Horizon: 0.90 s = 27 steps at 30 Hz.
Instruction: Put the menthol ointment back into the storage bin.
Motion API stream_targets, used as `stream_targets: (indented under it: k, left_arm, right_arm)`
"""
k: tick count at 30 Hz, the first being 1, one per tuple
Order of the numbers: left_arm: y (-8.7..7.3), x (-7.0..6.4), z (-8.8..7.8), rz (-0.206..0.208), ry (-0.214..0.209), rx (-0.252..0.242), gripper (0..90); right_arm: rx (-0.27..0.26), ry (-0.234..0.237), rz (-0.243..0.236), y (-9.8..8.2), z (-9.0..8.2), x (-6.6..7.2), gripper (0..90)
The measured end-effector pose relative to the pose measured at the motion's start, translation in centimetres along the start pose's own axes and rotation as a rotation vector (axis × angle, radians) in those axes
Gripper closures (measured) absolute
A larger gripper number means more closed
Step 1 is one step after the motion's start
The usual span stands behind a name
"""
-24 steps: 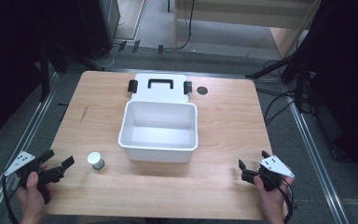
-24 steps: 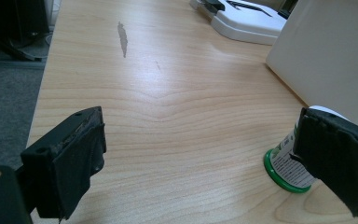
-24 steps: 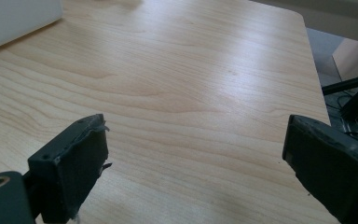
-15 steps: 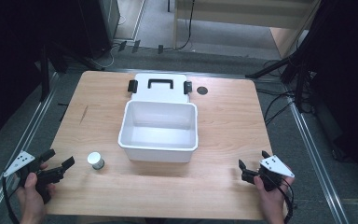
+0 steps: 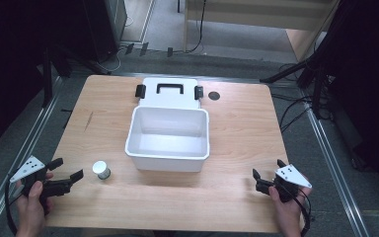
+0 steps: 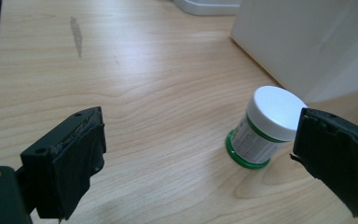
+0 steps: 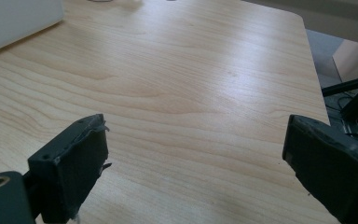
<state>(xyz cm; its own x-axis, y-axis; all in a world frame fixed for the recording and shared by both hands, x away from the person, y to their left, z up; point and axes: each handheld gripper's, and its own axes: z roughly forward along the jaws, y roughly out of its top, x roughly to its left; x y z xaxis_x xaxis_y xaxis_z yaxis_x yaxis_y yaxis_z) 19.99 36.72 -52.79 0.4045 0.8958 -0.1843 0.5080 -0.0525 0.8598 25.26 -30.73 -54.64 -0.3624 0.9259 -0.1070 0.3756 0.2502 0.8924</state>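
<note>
White plastic box (image 5: 168, 138) stands open in the middle of the wooden table (image 5: 237, 128), with its lid (image 5: 169, 92) flat behind it. A small white-capped jar (image 5: 100, 170) stands upright near the box's front left corner. The left gripper (image 5: 67, 175) is spread wide, near the jar. The right gripper (image 5: 268, 174) is spread too, over bare wood.
</note>
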Motion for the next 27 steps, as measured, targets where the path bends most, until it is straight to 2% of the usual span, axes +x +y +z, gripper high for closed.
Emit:
stream_targets:
  k: [1,2,3,4,5,6,9,10,11,15,16,17,18,19,21,22,23,24,25,27]
  left_arm:
    - [0.3,-0.3,0.0,0.016,-0.004,0.018,3.1]
    - [1.0,-0.7,0.0,0.047,-0.005,0.066,3.1]
    - [1.0,-0.7,0.0,0.047,-0.005,0.066,3.1]
    - [1.5,-1.1,0.0,0.080,-0.017,0.101,3.1]
    - [1.5,-1.1,0.0,0.080,-0.017,0.101,3.1]
    - [1.7,-1.4,0.0,0.099,-0.025,0.123,3.1]
    - [2.6,-2.4,0.2,0.183,-0.015,0.204,3.1]
    - [3.1,-2.9,0.2,0.228,-0.013,0.247,3.1]
    - [3.1,-2.9,0.2,0.228,-0.013,0.247,3.1]
    - [4.1,-3.9,0.3,0.286,-0.009,0.315,3.2]
    - [4.7,-4.3,0.3,0.314,-0.008,0.355,3.2]
    - [4.7,-4.3,0.3,0.314,-0.008,0.355,3.2]
    - [5.2,-4.6,0.4,0.339,0.009,0.394,3.2]
    - [5.2,-4.6,0.4,0.339,0.009,0.394,3.2]
    - [5.7,-5.0,0.7,0.367,0.016,0.449,3.2]
    - [6.0,-5.3,1.0,0.389,0.024,0.493,3.2]
    - [6.0,-5.3,1.0,0.389,0.024,0.493,3.4]
    - [6.5,-5.6,1.3,0.409,0.028,0.543,5.4]
    - [6.5,-5.6,1.3,0.409,0.028,0.543,6.6]
    - [7.0,-5.8,1.7,0.415,0.029,0.594,7.1]
  right_arm:
    - [0.000,0.000,0.000,0.0,0.0,0.0,6.9]
    - [0.000,0.000,0.001,0.0,0.0,0.0,6.9]
    - [0.000,0.000,0.001,0.0,0.0,0.0,6.9]
    - [0.002,0.000,0.000,0.0,0.0,0.0,6.9]
    - [0.002,0.000,0.000,0.0,0.0,0.0,6.9]
    - [0.003,0.000,-0.002,0.0,0.0,0.0,6.9]
    - [0.006,0.000,-0.006,0.0,0.0,0.0,6.9]
    - [0.006,-0.001,-0.008,0.0,0.0,0.0,6.9]
    - [0.006,-0.001,-0.008,0.0,0.0,0.0,6.9]
    - [0.006,-0.001,-0.008,0.0,0.1,0.1,6.9]
    - [0.007,-0.001,-0.008,0.0,0.1,0.1,6.9]
    - [0.007,-0.001,-0.008,0.0,0.0,0.1,6.9]
    - [0.006,-0.001,-0.008,0.0,0.0,0.1,6.9]
    - [0.006,-0.001,-0.008,0.0,0.0,0.1,6.9]
    - [0.007,0.000,-0.003,0.0,0.0,0.1,6.9]
    - [0.006,0.001,-0.003,0.0,0.0,0.0,6.9]
    - [0.006,0.001,-0.003,0.0,0.0,0.0,6.9]
    - [0.005,0.001,-0.002,0.0,0.0,0.0,6.9]
    - [0.005,0.001,-0.002,0.0,0.0,0.0,6.9]
    - [0.004,0.001,-0.001,0.0,0.0,0.0,6.9]
